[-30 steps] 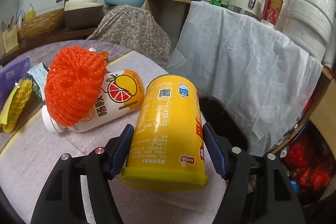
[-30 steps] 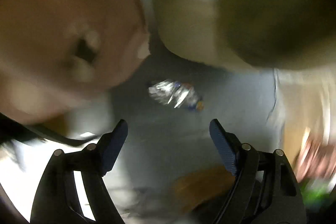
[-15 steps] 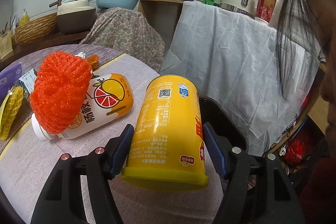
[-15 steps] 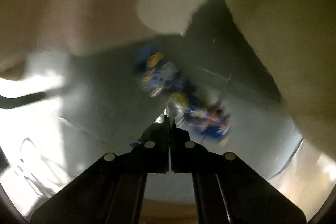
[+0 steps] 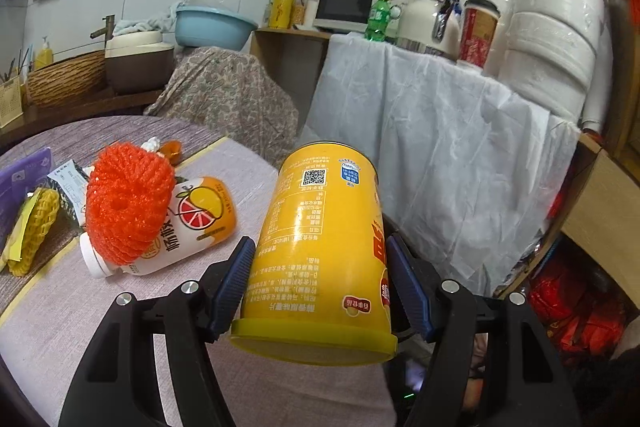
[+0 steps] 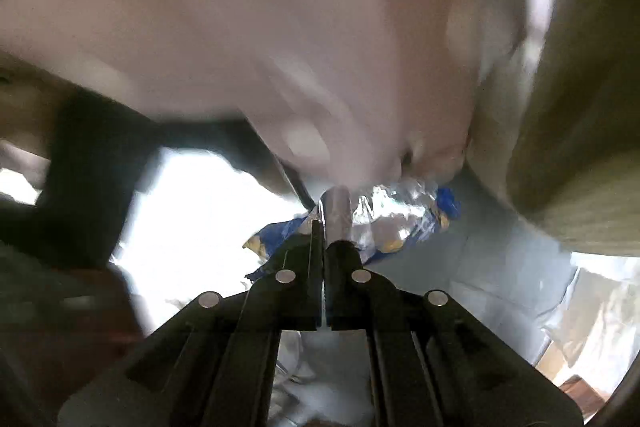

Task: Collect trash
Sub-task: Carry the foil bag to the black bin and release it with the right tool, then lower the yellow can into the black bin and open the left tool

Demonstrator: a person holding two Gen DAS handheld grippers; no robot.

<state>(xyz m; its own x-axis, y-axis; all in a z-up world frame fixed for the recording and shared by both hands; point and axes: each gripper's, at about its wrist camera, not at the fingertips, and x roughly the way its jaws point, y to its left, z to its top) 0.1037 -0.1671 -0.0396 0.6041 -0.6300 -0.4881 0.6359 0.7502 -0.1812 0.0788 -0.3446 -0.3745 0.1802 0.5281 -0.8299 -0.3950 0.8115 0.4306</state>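
Note:
My left gripper is shut on a tall yellow can, held upright above the edge of a round table. On the table to the left lie an orange-printed drink bottle, an orange foam net on top of it, and a yellow foam net. My right gripper is shut on a crumpled silver and blue wrapper, which sticks out to the right of the fingertips. The right wrist view is blurred.
A white cloth-covered stand with a kettle, cup and green bottle is behind the can. A microwave and blue basin sit further back. Red bags lie low on the right. A purple packet is at the table's left.
My right gripper went from open above the wrapper to shut on it and has lifted it. My left gripper still holds the yellow can, and its view has shifted slightly.

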